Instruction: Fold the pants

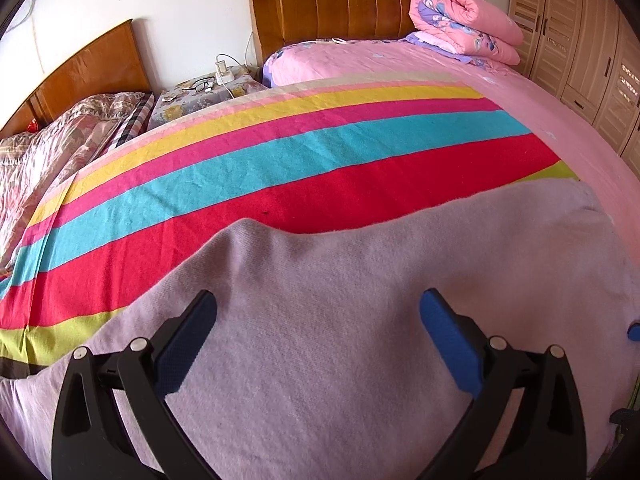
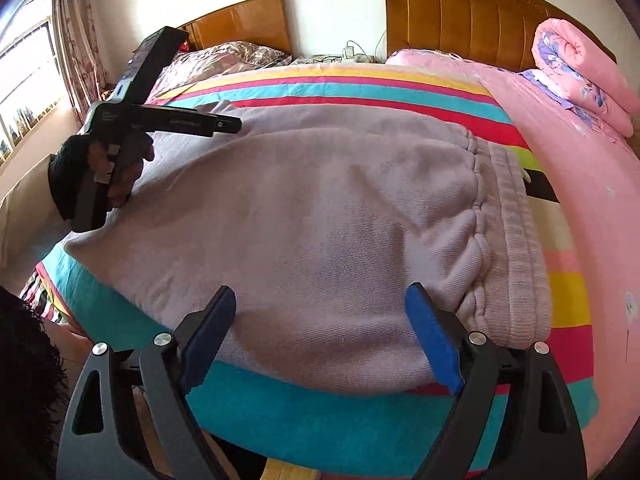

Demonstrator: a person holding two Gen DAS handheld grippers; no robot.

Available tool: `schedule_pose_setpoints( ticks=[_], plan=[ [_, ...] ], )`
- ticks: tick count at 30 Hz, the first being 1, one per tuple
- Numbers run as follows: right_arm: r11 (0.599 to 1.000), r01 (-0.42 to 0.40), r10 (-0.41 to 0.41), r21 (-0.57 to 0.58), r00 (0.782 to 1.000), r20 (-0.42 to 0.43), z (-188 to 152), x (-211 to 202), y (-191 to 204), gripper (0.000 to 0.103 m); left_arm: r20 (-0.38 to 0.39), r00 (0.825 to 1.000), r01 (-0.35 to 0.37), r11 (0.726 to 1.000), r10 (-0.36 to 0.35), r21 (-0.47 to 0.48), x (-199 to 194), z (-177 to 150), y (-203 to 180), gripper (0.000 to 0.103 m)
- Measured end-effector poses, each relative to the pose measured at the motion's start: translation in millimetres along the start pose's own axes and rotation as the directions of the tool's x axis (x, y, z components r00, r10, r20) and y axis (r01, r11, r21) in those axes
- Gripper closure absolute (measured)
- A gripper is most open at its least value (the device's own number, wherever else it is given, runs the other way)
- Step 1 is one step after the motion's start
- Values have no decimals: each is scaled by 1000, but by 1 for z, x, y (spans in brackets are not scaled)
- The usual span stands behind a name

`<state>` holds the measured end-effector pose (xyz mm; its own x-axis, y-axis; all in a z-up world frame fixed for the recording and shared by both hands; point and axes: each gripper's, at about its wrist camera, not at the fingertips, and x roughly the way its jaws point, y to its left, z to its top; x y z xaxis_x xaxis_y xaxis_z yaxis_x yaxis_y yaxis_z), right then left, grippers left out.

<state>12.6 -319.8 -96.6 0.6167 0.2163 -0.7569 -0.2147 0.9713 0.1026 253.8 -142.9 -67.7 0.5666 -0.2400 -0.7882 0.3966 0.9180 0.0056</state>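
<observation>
Pale lilac sweatpants [image 2: 320,200] lie flat across a striped sheet [image 2: 304,412], with the ribbed waistband [image 2: 516,240] to the right. My right gripper [image 2: 320,308] hovers open over the pants' near edge, and nothing is between its blue pads. In the left wrist view my left gripper [image 1: 318,308] is also wide open just above the lilac cloth [image 1: 360,340], gripping nothing. Seen from the right wrist, a hand holds the left gripper [image 2: 224,126] over the pants' far left part. A blue tip of the right gripper [image 1: 634,330] peeks in at the right edge.
The striped sheet [image 1: 280,168] covers a pink bed [image 1: 560,120] with a rolled pink quilt [image 1: 464,20] near the wooden headboard [image 1: 340,0]. A second bed [image 1: 60,136] and a nightstand with glasses [image 1: 200,86] stand to the left. Wardrobe doors [image 1: 592,40] line the right side.
</observation>
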Motion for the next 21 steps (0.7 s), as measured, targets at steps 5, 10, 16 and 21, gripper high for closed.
schedule_pose_setpoints(
  ticks=[5,10,16,21],
  plan=[
    [1000,-1,-1,31,998,69,27,-10,13,18,33,999,6,999,-5,-36,-47,-20,21,1],
    [997,-34,39,-63,996,82,69,13,60,16,18,998,-65,995,66,-77,-80,-53,62,1],
    [965,-109,122,-240,992,38,115,55,149,16,-12,986,-166,963,167,-212,-113,-102,136,1],
    [918,-183,192,-352,981,-10,140,88,231,16,-35,977,-211,923,211,-323,-133,-141,197,1]
  ],
)
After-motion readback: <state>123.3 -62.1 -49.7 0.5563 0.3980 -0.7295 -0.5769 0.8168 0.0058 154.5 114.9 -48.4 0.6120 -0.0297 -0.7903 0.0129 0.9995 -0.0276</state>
